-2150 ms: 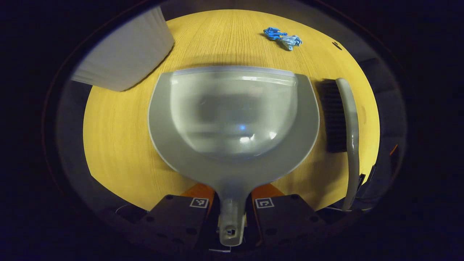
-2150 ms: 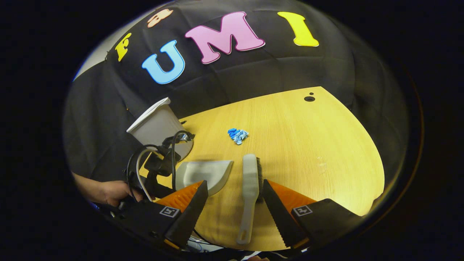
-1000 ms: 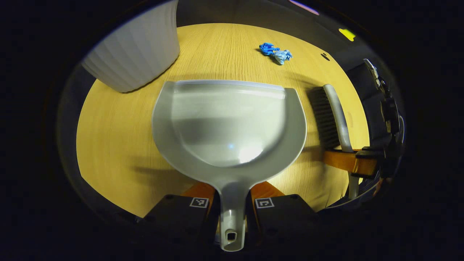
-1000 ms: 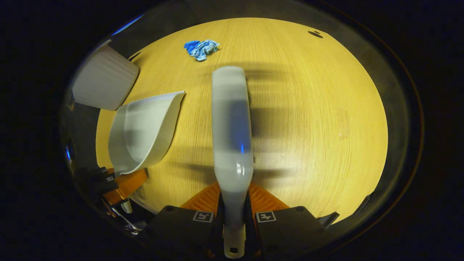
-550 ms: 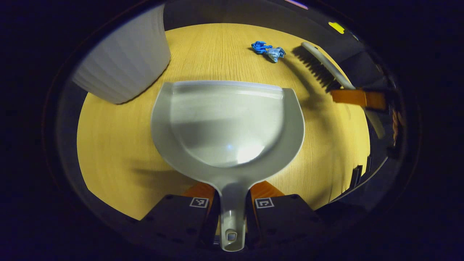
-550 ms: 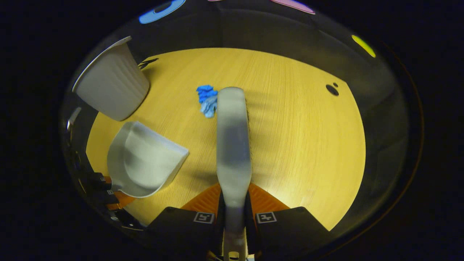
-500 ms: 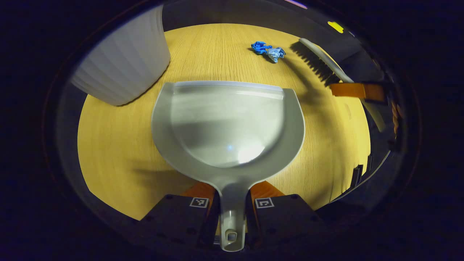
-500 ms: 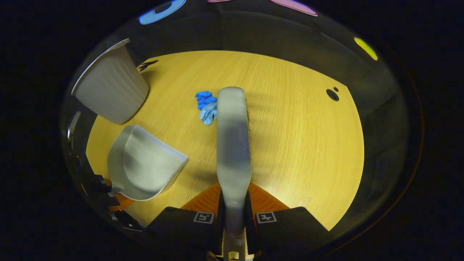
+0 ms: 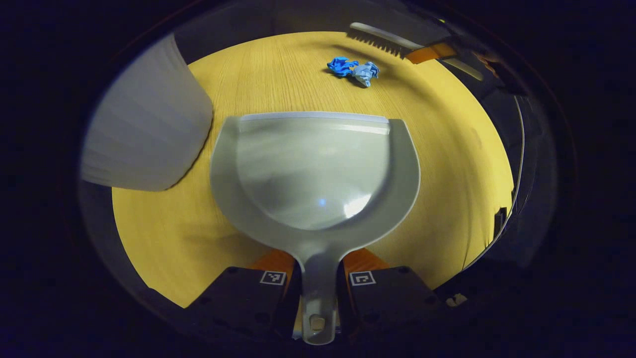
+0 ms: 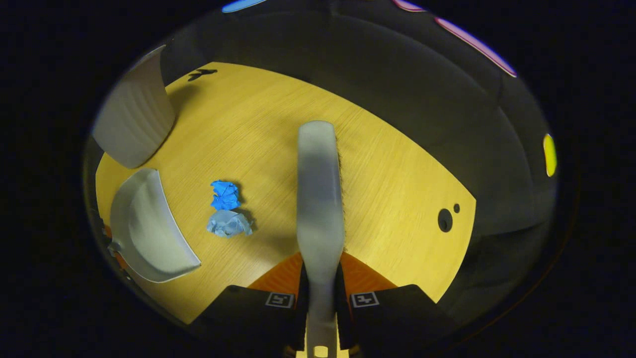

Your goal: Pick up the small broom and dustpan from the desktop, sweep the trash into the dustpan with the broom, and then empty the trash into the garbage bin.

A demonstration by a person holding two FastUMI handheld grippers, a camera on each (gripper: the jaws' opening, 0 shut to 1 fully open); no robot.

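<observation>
In the left gripper view, the left gripper [image 9: 318, 278] is closing both fingers on the handle of the gray dustpan [image 9: 314, 169], with no gap showing on either side of it. The pan is spreading toward 12 o'clock over the yellow desktop [image 9: 164, 233], its straight lip pointing at the trash. Whether the lip is touching the wood is hard to judge. The trash, two crumpled blue scraps [image 9: 354, 70], is lying past the lip at about 12 to 1 o'clock, apart from the pan. The white garbage bin [image 9: 146, 139] is standing at 10 o'clock, its top cut off by the picture's edge. At 1 o'clock the broom [image 9: 380, 42] is hanging beyond the trash, its bristles pointing down; the fingers gripping it are showing only as a small sliver, and the rest is fading into the dark.

In the right gripper view, the right gripper [image 10: 321, 293] is clamping the broom's [image 10: 320, 199] handle tightly between both fingers. The gray back of the brush is running to 12 o'clock, and its bristles are showing only as a thin dark fringe along the right edge. The blue scraps [image 10: 226, 211] are lying at 9 to 10 o'clock of the brush, between it and the dustpan [image 10: 146, 228] at 8 o'clock. The garbage bin [image 10: 134, 114] is sitting at 10 o'clock, partly cut off.
</observation>
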